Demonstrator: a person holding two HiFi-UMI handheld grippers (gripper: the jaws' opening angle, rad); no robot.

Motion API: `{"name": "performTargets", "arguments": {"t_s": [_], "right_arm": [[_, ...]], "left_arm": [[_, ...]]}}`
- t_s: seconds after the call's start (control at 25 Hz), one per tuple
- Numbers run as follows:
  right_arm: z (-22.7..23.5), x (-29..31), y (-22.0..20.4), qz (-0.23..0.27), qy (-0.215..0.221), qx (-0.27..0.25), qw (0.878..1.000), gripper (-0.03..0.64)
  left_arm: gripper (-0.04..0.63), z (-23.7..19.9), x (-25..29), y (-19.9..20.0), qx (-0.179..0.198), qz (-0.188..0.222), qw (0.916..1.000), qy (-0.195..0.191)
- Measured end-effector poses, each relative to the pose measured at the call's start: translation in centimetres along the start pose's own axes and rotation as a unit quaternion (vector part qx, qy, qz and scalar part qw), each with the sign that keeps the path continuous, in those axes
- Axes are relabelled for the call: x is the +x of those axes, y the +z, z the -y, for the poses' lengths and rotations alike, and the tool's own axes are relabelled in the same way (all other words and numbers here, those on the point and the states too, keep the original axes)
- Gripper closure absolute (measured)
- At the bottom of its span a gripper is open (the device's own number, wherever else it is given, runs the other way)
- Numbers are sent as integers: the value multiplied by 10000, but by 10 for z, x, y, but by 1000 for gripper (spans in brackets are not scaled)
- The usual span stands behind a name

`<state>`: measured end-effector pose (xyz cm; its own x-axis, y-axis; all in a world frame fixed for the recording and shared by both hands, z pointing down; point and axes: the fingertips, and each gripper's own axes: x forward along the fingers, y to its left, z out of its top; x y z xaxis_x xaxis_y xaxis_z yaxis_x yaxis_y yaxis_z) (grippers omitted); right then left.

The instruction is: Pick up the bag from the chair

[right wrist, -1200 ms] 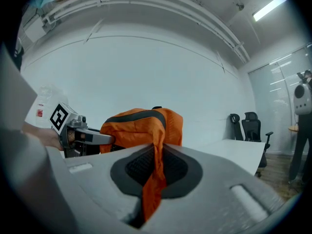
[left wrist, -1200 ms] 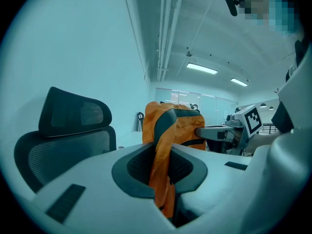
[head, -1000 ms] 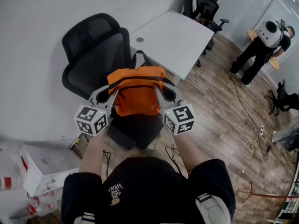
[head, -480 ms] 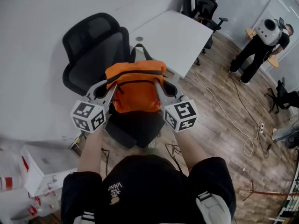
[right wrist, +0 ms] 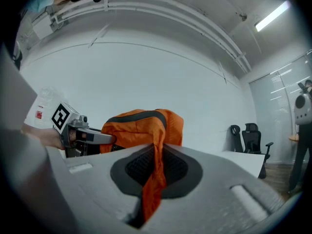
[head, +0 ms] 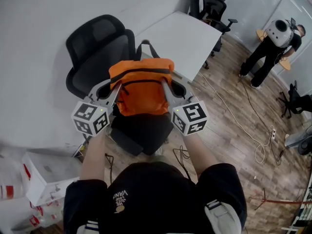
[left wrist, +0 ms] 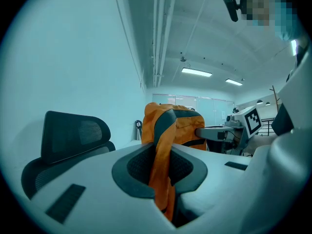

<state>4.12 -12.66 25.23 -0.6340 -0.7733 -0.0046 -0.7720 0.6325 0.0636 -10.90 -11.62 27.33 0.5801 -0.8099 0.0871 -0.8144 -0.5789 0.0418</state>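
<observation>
An orange bag (head: 142, 87) with dark straps hangs in the air above the seat of a black office chair (head: 100, 52). My left gripper (head: 115, 85) is shut on the bag's left side, and orange fabric (left wrist: 163, 160) is pinched between its jaws. On the other side, my right gripper (head: 165, 84) is shut on the bag too, with a fold of orange cloth (right wrist: 152, 182) caught in its jaws. Each gripper view shows the bag's bulk (right wrist: 141, 126) ahead and the other gripper beyond it. The chair seat (head: 141, 133) lies below the bag.
A white desk (head: 183, 40) stands just right of the chair. More black chairs (head: 212, 6) sit at the far end. A person (head: 273, 45) stands at the far right on the wood floor, where cables (head: 243, 128) trail. White boxes (head: 41, 172) lie at lower left.
Both grippers have risen with the bag held between them, so the bag now sits higher over the seat. Their hold on it is unchanged.
</observation>
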Motion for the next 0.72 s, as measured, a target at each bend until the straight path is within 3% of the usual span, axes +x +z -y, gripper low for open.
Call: {"name": "performTargets", "arguments": {"t_s": [0.72], "right_arm": [[3, 4, 19, 119, -29, -98, 9999, 601]], "left_arm": [[543, -1, 0, 22, 101, 82, 9999, -32]]}}
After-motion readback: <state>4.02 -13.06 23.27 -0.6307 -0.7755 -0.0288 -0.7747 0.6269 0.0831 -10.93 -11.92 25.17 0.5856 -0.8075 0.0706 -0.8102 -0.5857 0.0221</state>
